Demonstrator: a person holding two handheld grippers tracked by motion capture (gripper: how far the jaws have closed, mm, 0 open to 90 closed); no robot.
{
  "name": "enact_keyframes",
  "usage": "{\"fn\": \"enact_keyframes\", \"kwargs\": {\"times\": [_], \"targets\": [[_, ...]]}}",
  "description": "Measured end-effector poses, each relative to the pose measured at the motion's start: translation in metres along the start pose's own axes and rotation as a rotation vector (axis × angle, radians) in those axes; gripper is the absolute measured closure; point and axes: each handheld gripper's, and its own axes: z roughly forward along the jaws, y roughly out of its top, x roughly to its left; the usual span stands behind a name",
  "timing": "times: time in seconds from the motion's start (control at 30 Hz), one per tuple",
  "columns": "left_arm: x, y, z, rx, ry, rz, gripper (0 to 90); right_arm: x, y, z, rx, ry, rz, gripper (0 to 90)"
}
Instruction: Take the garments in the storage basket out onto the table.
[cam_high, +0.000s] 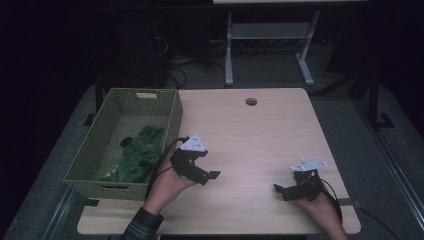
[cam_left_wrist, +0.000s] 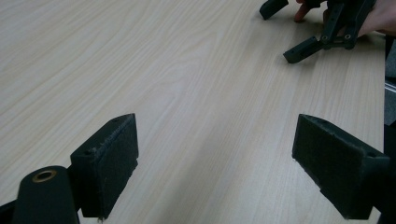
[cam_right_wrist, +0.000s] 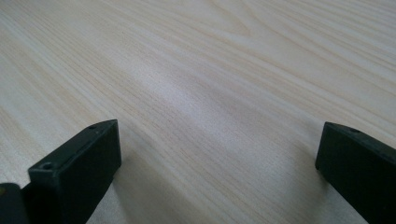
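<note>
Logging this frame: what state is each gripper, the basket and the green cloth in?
left gripper: open, holding nothing, over bare table beside the basket.
right gripper: open, holding nothing, low over the table.
basket: upright at the table's left edge.
green cloth: crumpled, lying inside the basket.
table: bare between the grippers.

A pale wooden table (cam_high: 260, 135) fills the middle of the high view, with a round cable hole (cam_high: 251, 102) near its far edge. Its grain runs bare across both gripper views. Beyond it, on grey carpet (cam_high: 330, 115), stands the white frame (cam_high: 270, 45) of another desk, its two legs ending in flat feet. Dark cables (cam_high: 175, 70) lie tangled on the floor to the left of that frame. The rest of the room is too dark to make out.
</note>
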Motion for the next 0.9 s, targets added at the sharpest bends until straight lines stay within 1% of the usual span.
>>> {"fn": "enact_keyframes", "kwargs": {"times": [0.13,0.4,0.5,0.6,0.7,0.73,0.77,0.8,0.9], "targets": [[0.002,0.003,-0.005,0.002,0.009,-0.009,14.1,0.000,0.000,0.000,0.000,0.000,0.000,0.0],[0.005,0.008,-0.017,-0.001,0.026,-0.007,14.1,0.000,0.000,0.000,0.000,0.000,-0.001,0.0],[0.007,0.008,-0.023,-0.016,0.032,-0.022,14.2,0.000,0.000,0.000,-0.001,0.000,-0.001,0.0],[0.009,0.007,-0.029,-0.014,0.045,-0.021,14.3,0.000,0.000,0.000,0.000,0.000,0.000,0.0],[0.011,0.006,-0.034,-0.019,0.052,-0.035,14.4,0.000,0.000,0.000,0.000,0.000,0.000,0.0],[0.013,0.006,-0.036,-0.011,0.057,-0.026,14.4,0.000,0.000,0.000,-0.001,-0.001,-0.002,0.0],[0.013,0.006,-0.036,-0.011,0.057,-0.026,14.4,0.000,0.000,0.000,-0.001,0.000,0.000,0.0],[0.014,0.006,-0.039,-0.021,0.066,-0.038,14.4,0.000,0.000,0.000,-0.001,-0.001,-0.002,0.0],[0.017,0.005,-0.045,-0.024,0.074,-0.043,16.1,0.000,0.000,0.000,0.000,0.000,0.000,0.0]]}}
